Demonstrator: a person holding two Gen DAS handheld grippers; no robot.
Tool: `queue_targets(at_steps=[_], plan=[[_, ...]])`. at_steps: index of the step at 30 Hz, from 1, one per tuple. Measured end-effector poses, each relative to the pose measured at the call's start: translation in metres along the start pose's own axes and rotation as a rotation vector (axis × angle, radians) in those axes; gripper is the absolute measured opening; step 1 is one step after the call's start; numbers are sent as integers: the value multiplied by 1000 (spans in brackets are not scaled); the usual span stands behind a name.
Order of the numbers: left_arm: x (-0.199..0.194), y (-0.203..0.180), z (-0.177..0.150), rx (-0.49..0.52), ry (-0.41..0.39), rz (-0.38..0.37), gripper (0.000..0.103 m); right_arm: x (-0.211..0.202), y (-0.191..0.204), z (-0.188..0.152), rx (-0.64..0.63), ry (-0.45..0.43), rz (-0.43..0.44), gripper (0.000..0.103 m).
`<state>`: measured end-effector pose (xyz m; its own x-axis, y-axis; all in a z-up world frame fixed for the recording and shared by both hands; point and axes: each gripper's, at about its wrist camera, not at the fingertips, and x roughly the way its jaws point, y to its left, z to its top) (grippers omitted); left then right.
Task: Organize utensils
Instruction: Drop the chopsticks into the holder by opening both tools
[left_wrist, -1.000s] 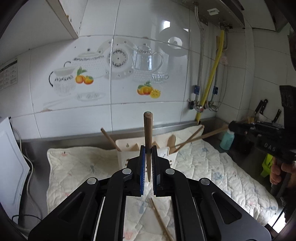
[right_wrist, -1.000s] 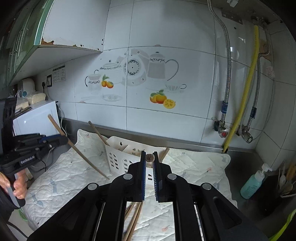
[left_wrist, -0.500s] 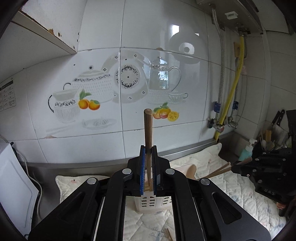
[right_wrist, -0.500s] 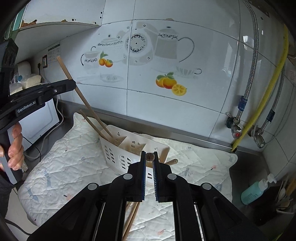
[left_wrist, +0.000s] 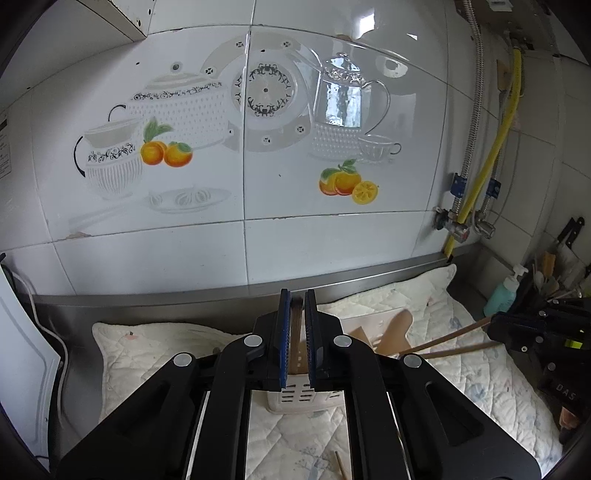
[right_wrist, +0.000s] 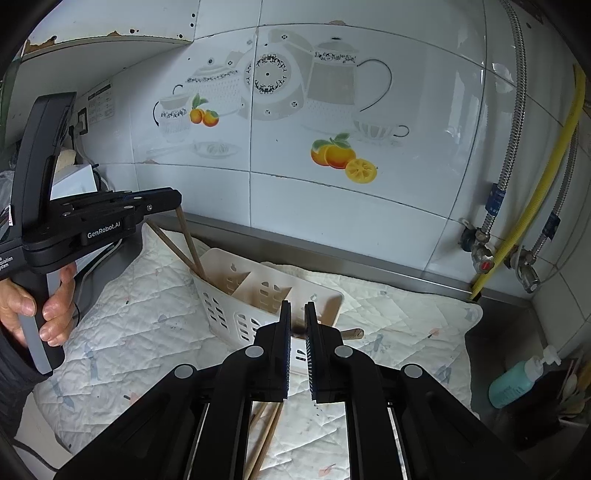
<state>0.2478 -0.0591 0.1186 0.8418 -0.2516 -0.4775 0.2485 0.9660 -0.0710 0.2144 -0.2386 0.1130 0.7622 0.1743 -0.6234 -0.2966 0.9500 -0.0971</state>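
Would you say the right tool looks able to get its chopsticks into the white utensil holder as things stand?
Probably yes. The right tool, shut on its chopsticks, sits just in front of the utensil holder, whose near compartments look open. The left tool is busy only at the far-left compartment.

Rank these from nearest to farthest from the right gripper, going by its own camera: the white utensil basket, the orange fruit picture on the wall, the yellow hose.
1. White utensil basket, just beyond the right gripper.
2. Orange fruit picture, on the wall behind.
3. Yellow hose, far right corner.
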Motion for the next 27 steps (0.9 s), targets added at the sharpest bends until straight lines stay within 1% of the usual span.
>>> queue_targets(at_steps=[8,12,15,21,27], plan=[[-29,-5,-8,21,-40,9,18,-26,5,-9,2,-69,-16,16],[-48,-7,-21,28,-44,9,20,-45,8,-25,19,-103,3,20],[-59,-8,-36,34,-40,13,20,-57,11,-40,38,-121,20,21],[-79,-10,-73,26,-15,-7,21,-74,15,-74,70,-138,39,22],[-88,-17,-118,33,47,-32,21,-82,23,-112,62,-129,8,23]])
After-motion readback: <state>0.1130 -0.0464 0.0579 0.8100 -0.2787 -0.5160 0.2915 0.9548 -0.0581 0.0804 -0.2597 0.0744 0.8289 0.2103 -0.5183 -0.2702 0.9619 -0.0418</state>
